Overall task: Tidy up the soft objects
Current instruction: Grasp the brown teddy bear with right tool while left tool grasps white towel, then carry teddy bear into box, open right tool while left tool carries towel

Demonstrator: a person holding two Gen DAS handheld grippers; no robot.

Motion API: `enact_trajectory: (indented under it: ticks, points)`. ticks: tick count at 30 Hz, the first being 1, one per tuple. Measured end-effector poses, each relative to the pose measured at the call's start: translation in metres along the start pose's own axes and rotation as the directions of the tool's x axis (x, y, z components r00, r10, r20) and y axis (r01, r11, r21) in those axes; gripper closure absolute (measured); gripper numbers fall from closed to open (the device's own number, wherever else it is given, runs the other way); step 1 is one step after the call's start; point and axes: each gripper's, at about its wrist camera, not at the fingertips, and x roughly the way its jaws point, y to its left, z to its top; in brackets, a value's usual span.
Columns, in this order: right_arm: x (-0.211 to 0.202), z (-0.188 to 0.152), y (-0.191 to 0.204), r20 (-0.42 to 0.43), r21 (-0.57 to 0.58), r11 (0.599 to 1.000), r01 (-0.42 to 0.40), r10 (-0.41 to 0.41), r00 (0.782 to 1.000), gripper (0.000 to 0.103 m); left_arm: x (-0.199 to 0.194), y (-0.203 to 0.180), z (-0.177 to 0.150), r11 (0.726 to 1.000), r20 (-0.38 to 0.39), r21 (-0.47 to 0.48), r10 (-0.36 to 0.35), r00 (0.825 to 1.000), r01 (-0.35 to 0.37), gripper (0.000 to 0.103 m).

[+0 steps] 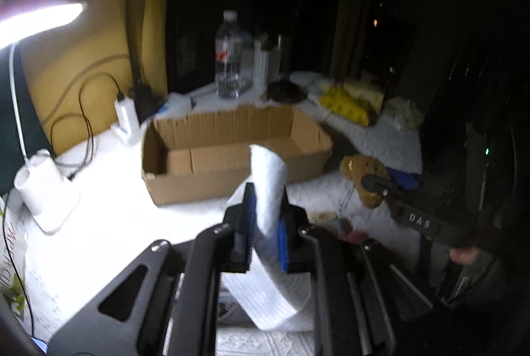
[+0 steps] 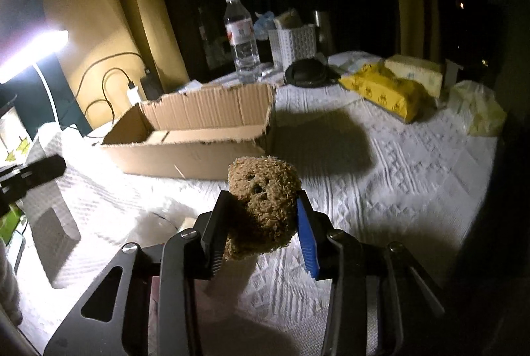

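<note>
Left wrist view, bottom centre: the left gripper (image 1: 266, 216) pinches a folded white cloth (image 1: 269, 177) between its blue-padded fingers; the cloth stands up above the fingertips and its tail hangs down toward the lower edge of the frame. At right of the same frame, the right gripper (image 1: 381, 187) appears side-on, its fingers against a brown plush toy (image 1: 362, 173).

Right wrist view, bottom centre: the right gripper (image 2: 261, 213) is clamped on the brown plush toy (image 2: 265, 200), which fills the gap between the fingers and is held clear of the white textured bedspread (image 2: 414, 163). The left gripper's dark finger (image 2: 39, 172) enters at the left edge.

Mid-frame: an open cardboard box (image 2: 195, 137) sits on the bedspread, just beyond both grippers; what can be seen of its interior shows only bare cardboard.

Beyond the box, upper centre: a clear water bottle (image 2: 241, 37) stands upright, with a white lattice basket (image 2: 293, 42) beside it and a dark round object (image 2: 306, 72) near its base. Upper right: a yellow pack (image 2: 384, 90), a pale yellow pack (image 2: 414, 71) behind it and a pale bag (image 2: 477, 107) at the bed's far side.

Upper left: a bright lamp bar (image 2: 33, 51) and black cables (image 2: 109, 84) against the yellow wall.
</note>
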Motion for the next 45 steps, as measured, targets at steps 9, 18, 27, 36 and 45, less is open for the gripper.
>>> enact_trajectory:
  ticks: [9, 18, 27, 36, 45]
  points:
    - [-0.015, 0.024, 0.008, 0.046, -0.013, 1.000, -0.014, 0.015, 0.999, 0.063, -0.022, 0.017, 0.038, 1.000, 0.094, -0.021, -0.008, 0.996, 0.010, 0.092]
    - [-0.017, 0.049, 0.013, 0.075, -0.034, 0.999, -0.035, 0.037, 0.996, 0.063, -0.029, 0.024, 0.078, 1.000, 0.172, -0.014, -0.020, 0.985, 0.023, 0.092]
    - [-0.001, 0.079, 0.009, 0.102, -0.048, 0.998, -0.050, 0.055, 0.993, 0.063, -0.010, 0.028, 0.108, 0.999, 0.237, -0.030, -0.028, 0.971, 0.036, 0.092]
    - [0.040, 0.093, 0.005, 0.077, -0.044, 0.996, -0.075, 0.078, 0.994, 0.063, 0.055, 0.022, 0.109, 0.998, 0.201, -0.048, -0.024, 0.979, 0.034, 0.092]
    - [0.088, 0.082, 0.004, 0.002, -0.044, 0.994, -0.096, 0.096, 0.995, 0.062, 0.142, 0.029, 0.078, 0.995, 0.007, -0.081, 0.064, 0.998, -0.063, 0.090]
